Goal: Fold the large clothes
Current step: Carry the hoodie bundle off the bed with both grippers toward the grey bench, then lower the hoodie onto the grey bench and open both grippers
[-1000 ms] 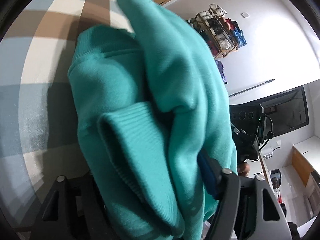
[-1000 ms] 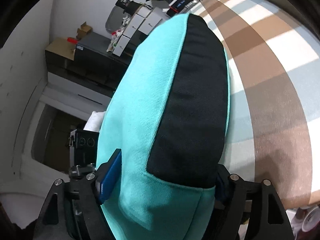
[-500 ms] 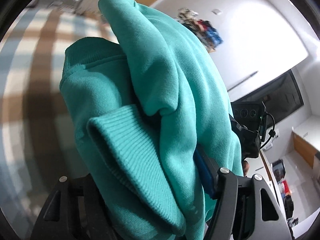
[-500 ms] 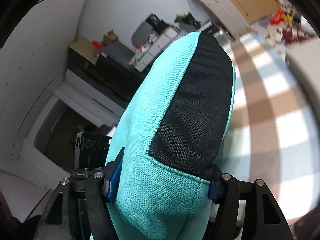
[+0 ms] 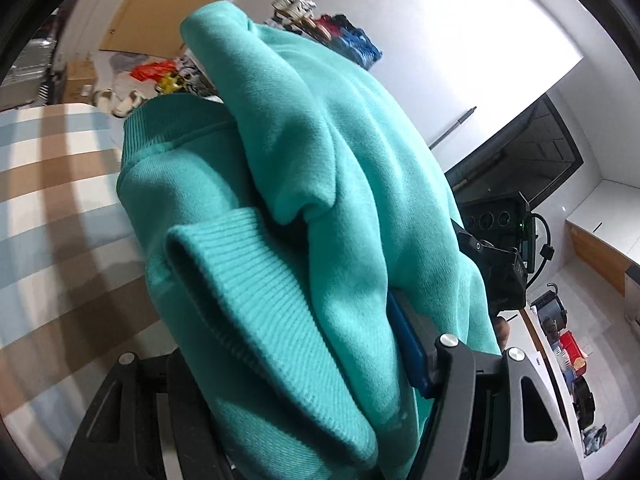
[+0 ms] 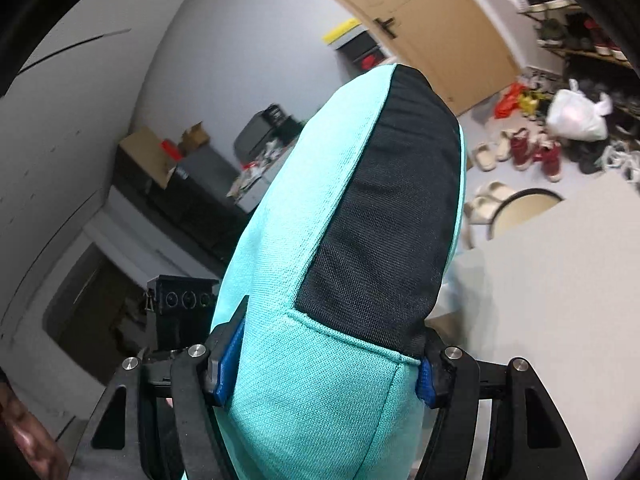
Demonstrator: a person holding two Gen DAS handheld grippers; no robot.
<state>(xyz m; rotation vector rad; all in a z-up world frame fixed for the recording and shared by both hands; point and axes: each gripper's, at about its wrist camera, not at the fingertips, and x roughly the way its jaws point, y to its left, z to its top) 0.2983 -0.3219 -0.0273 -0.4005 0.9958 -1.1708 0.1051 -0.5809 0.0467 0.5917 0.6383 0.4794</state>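
A teal sweatshirt (image 5: 320,200) fills the left wrist view, bunched up with a ribbed cuff (image 5: 256,280) in front. My left gripper (image 5: 288,380) is shut on this bunched cloth; only its right blue pad (image 5: 408,344) shows. In the right wrist view the same sweatshirt (image 6: 304,400) has a black mesh panel (image 6: 384,220). My right gripper (image 6: 324,364) is shut on it, with a blue pad on each side. Both hold the garment lifted off the surface.
A striped brown, blue and white cover (image 5: 52,208) lies below at the left. The other gripper (image 5: 500,264) shows beyond the cloth. A grey surface (image 6: 560,280), a round stool (image 6: 524,208), shoes (image 6: 532,152), a door (image 6: 432,20) and dark cabinets (image 6: 188,196) show.
Both grippers have lifted and tilted up with the sweatshirt. The striped cover has dropped out of the right view, and the room, door and floor have come into sight.
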